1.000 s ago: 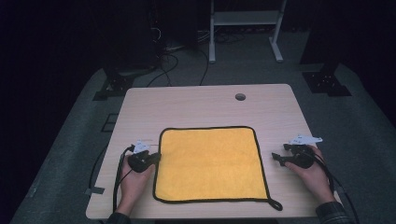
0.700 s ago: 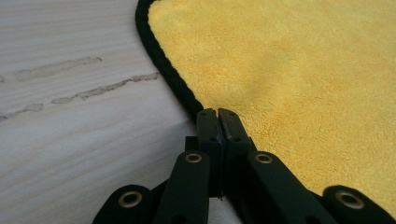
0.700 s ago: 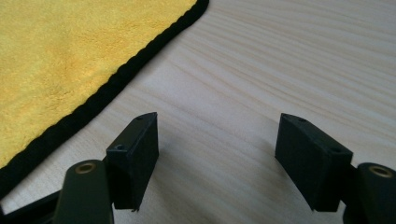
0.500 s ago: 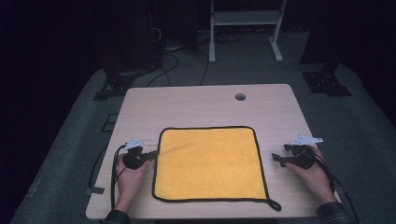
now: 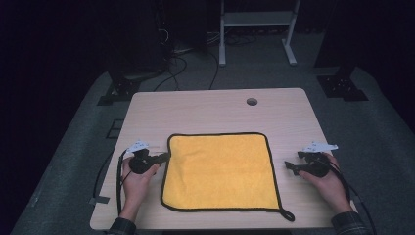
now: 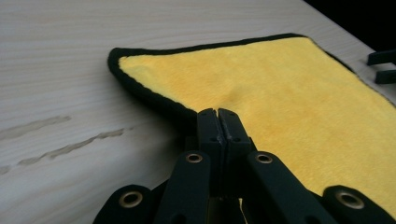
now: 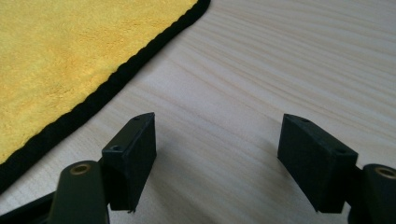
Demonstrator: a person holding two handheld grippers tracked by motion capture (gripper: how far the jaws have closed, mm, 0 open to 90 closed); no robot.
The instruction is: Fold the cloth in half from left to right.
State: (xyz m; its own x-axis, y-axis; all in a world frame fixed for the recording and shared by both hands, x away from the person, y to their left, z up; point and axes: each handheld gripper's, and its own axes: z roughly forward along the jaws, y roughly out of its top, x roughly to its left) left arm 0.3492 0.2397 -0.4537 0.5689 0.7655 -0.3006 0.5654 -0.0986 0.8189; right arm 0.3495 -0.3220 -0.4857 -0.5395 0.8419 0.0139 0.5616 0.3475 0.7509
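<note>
Yellow cloth point(image 5: 220, 171) lay flat mid-worktop point(image 5: 205, 110), nothing folded yet: at nine o'clock the left gripper point(image 6: 218, 122) had pinched its black-trimmed edge, while at three o'clock the right gripper point(image 7: 217, 154) waited just beside, jaws spread and empty.

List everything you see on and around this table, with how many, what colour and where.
Square yellow microfibre cloth with black trim: one, yellow, flat on the near middle of the table, hanging loop at its near right corner.
Pale wooden table: one, light wood, centre, with a round cable hole near its far edge.
White metal stand: one, white, on the floor beyond the table.
Cables: several, black, on the grey floor behind.
Left tool: one, black, shut on the cloth's left edge.
Right tool: one, black, open, just right of the cloth.
Hands: two, one on each tool.
</note>
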